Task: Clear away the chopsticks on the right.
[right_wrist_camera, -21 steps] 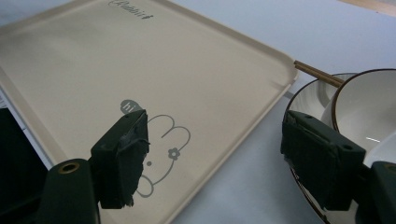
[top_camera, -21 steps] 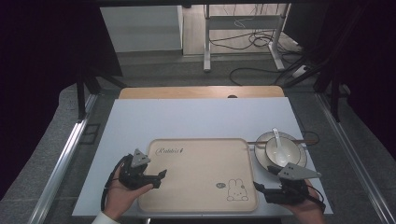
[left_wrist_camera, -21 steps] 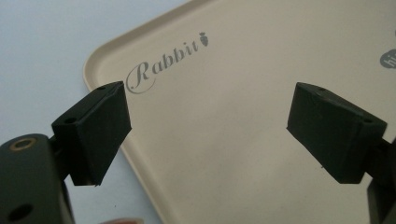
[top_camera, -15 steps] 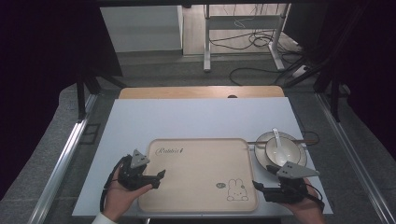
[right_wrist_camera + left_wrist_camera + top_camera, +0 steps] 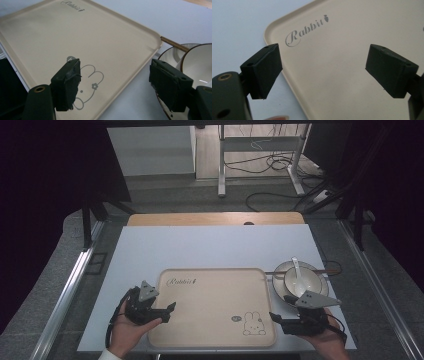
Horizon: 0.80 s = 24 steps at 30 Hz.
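A beige tray (image 5: 215, 305) is seen lying flat on the white table top (image 5: 210, 247), at the near edge, between the two hands. The word "Rabbit" (image 5: 307, 31) is printed in grey script near the tray's far left corner, followed by a small carrot mark. A line drawing of a rabbit (image 5: 88, 86) with a flower is printed near the near right corner, next to a small round mark whose content cannot be read.

The left gripper (image 5: 167, 310) is held at the tray's left edge with jaws spread apart; in the left gripper view the rim passes between them and nothing is clasped. The right gripper (image 5: 280, 317) is held at the tray's right edge, jaws likewise wide apart and empty, one over the rabbit drawing, the other over the bowl's side.

A white bowl (image 5: 301, 280) with a dark rim is noted on a plate (image 5: 280, 270) just beside the tray's right edge, with a white spoon (image 5: 296, 267) in it. A brown stick (image 5: 173, 43), probably a chopstick, is laid behind the bowl; its far end is hidden.

Cables (image 5: 270, 165) are seen on the floor beyond the table. The surroundings are too dark to make out.
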Motion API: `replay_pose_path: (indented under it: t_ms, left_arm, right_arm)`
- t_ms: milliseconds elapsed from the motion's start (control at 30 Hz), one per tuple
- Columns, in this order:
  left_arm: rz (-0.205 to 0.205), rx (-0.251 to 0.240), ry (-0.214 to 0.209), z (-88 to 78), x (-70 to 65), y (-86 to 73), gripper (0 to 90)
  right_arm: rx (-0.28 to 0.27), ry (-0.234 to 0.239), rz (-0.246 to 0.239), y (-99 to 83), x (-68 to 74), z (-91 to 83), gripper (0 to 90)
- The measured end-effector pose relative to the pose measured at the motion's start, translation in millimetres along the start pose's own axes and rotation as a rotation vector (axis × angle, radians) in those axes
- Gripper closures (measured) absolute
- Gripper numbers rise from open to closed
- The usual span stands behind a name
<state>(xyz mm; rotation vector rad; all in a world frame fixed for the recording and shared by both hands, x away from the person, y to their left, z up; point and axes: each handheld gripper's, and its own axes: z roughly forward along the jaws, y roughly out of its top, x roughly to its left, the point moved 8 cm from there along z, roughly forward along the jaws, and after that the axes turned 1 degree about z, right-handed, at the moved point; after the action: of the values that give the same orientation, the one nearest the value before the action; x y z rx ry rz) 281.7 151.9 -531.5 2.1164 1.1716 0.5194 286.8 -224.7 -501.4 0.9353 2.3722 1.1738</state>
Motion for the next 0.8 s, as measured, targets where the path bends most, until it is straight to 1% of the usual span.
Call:
replay_pose_path:
  t_ms: [33, 67, 100, 167, 233, 267, 300, 333, 367, 400, 433, 467, 500, 533, 567, 600, 633, 667, 700, 733, 767, 800]
  left_arm:
    - [0.004, -0.003, 0.002, -0.8, 0.0, 0.2, 13.6]
    - [0.004, -0.003, 0.002, -0.8, 0.0, 0.2, 13.6]
    - [0.005, -0.007, 0.002, -1.7, 0.4, -0.6, 13.6]
    - [0.004, -0.005, 0.002, -1.5, 1.2, -2.7, 13.6]
    - [0.004, -0.005, -0.002, -1.7, 1.7, -4.1, 13.6]
    - [0.004, -0.005, -0.002, -1.7, 1.7, -4.1, 13.8]
    - [0.009, -0.017, -0.006, -2.4, 1.3, -3.5, 14.0]
    - [0.011, -0.021, -0.009, -2.7, 1.0, -3.0, 14.0]
    - [0.011, -0.021, -0.009, -2.7, 1.0, -3.0, 14.0]
    - [0.015, -0.024, -0.011, -2.8, 0.9, -2.5, 13.9]
    - [0.017, -0.025, -0.012, -2.6, 0.8, -2.3, 13.9]
    - [0.02, -0.021, -0.011, -2.3, 1.0, -2.5, 14.0]
    - [0.026, -0.013, -0.007, -0.9, 1.7, -3.1, 13.9]
    - [0.026, -0.013, -0.007, -0.9, 1.7, -3.1, 14.0]
    - [0.026, -0.012, -0.004, -0.3, 2.0, -3.1, 14.0]
    - [0.022, -0.009, -0.005, 0.5, 2.4, -3.0, 14.0]
    - [0.022, -0.009, -0.005, 0.5, 2.4, -3.0, 14.0]
    - [0.017, -0.011, -0.003, 1.6, 2.5, -2.8, 14.0]
    - [0.022, 0.001, -0.004, 2.3, 2.9, -3.8, 14.0]
    - [0.022, 0.001, -0.004, 2.3, 2.9, -3.8, 13.9]
    - [0.022, 0.006, 0.0, 2.5, 3.0, -4.7, 13.9]
    - [0.022, 0.006, 0.0, 2.5, 3.0, -4.7, 13.9]
  right_arm:
    - [-0.001, -0.013, -0.004, 3.9, -1.7, -1.2, 25.7]
    - [-0.001, -0.013, -0.004, 3.9, -1.7, -1.2, 25.7]
    - [-0.008, -0.028, 0.001, 14.5, -6.0, -4.7, 26.2]
    - [-0.016, -0.038, 0.007, 27.1, -11.3, -8.8, 27.5]
    - [-0.015, -0.04, 0.002, 40.1, -16.9, -12.0, 28.6]
    - [-0.015, -0.04, 0.002, 40.1, -16.9, -12.0, 28.6]
    - [-0.019, -0.044, -0.007, 51.7, -24.3, -13.7, 29.3]
    - [-0.026, -0.048, 0.003, 56.4, -28.6, -14.3, 29.3]
    - [-0.026, -0.048, 0.003, 56.4, -28.6, -14.3, 29.3]
    - [-0.044, -0.074, 0.02, 63.9, -40.0, -15.7, 31.0]
    - [-0.044, -0.074, 0.02, 63.9, -40.0, -15.7, 31.0]
    - [-0.051, -0.083, 0.028, 66.5, -46.0, -16.6, 31.9]
    - [-0.054, -0.097, 0.045, 69.7, -58.7, -18.6, 33.3]
    - [-0.054, -0.097, 0.045, 69.7, -58.7, -18.6, 33.3]
    - [-0.051, -0.106, 0.051, 70.2, -65.1, -19.9, 33.9]
    - [-0.045, -0.132, 0.069, 70.2, -79.0, -23.5, 35.2]
    - [-0.045, -0.132, 0.069, 70.2, -79.0, -23.5, 35.2]
    - [-0.042, -0.141, 0.076, 70.0, -84.3, -24.9, 35.9]
    - [-0.046, -0.15, 0.103, 69.0, -98.3, -28.7, 37.6]
    - [-0.046, -0.15, 0.103, 69.0, -98.3, -28.7, 37.6]
    - [-0.042, -0.173, 0.116, 65.4, -110.5, -30.4, 39.0]
    - [-0.042, -0.173, 0.116, 65.4, -110.5, -30.4, 39.0]
